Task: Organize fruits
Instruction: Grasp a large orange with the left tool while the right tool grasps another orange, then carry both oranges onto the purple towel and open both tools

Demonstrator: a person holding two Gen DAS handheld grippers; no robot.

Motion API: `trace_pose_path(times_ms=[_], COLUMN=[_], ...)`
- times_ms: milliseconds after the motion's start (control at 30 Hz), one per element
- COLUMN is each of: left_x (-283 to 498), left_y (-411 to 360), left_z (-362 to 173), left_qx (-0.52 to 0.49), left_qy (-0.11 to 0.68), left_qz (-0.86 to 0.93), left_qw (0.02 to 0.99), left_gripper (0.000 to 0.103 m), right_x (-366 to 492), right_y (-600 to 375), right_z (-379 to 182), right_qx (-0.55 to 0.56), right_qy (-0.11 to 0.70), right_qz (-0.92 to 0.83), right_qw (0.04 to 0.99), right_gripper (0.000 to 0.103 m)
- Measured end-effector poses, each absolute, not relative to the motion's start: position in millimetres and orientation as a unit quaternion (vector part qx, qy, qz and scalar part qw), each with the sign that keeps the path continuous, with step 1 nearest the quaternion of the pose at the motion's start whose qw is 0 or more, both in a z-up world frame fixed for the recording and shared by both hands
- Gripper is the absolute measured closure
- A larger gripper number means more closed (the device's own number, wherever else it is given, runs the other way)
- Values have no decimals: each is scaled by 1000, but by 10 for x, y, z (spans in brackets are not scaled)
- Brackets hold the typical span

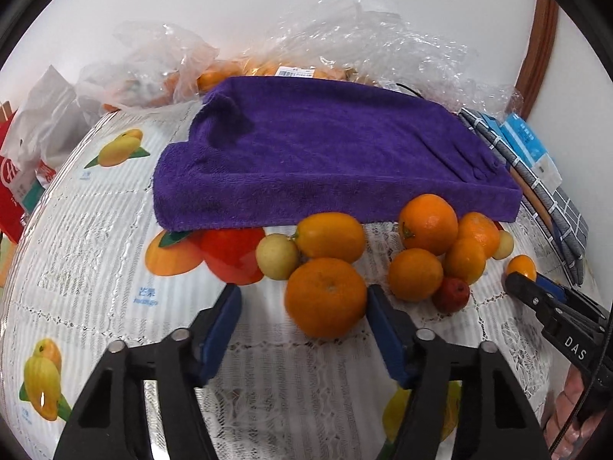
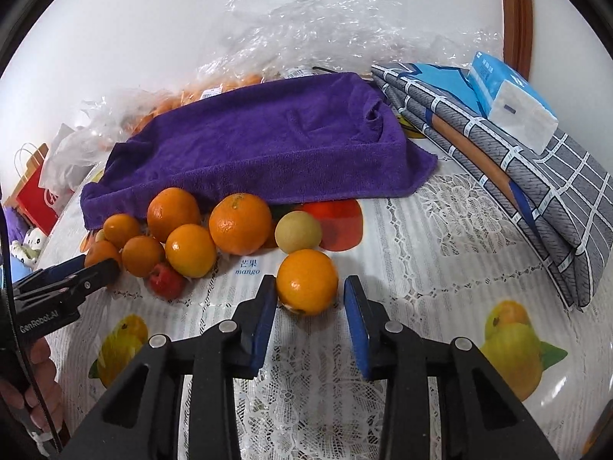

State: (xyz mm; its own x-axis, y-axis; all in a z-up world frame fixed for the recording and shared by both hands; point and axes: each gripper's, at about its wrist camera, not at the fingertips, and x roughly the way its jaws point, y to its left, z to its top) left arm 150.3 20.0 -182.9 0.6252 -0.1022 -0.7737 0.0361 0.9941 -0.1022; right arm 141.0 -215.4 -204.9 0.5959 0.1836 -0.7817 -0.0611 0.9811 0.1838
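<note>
A big orange (image 1: 325, 297) lies on the fruit-print tablecloth (image 1: 95, 230) between the pads of my left gripper (image 1: 302, 299). The right pad touches it and the left pad stands apart, so the gripper is open. My right gripper (image 2: 310, 285) is shut on a small orange (image 2: 306, 281), with the pads at its sides. Behind lie more loose fruits: several oranges (image 1: 429, 224), a yellow-green fruit (image 1: 276, 256) and a small red fruit (image 1: 451, 294). In the right wrist view the left gripper (image 2: 92, 266) reaches in at the left edge of that pile.
A purple towel (image 1: 325, 145) is draped over something box-shaped just behind the fruits. Clear plastic bags (image 1: 161, 69) holding oranges lie against the wall. A folded grey checked cloth (image 2: 536, 176) with a tissue pack (image 2: 509, 99) is at the right, and a red paper bag (image 1: 11, 176) at the far left.
</note>
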Motion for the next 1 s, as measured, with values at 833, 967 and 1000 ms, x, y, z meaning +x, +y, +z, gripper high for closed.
trace_pose_path(times_ms=[833, 967, 1000], left_x=[919, 817, 792], left_y=[319, 341, 349], left_z=[-1271, -1154, -1127], left_qx=[-85, -86, -85], left_qy=[406, 396, 394], left_qz=[-62, -59, -57], left_qw=[908, 912, 913], left_gripper=[64, 64, 64], right_x=[858, 766, 751], right_y=[-2166, -2188, -2186], right_z=[-1433, -1305, -1280], right_qx=[75, 80, 81], right_qy=[382, 369, 366], right_qz=[77, 79, 79], right_qw=[918, 923, 924], right_gripper=[71, 71, 71])
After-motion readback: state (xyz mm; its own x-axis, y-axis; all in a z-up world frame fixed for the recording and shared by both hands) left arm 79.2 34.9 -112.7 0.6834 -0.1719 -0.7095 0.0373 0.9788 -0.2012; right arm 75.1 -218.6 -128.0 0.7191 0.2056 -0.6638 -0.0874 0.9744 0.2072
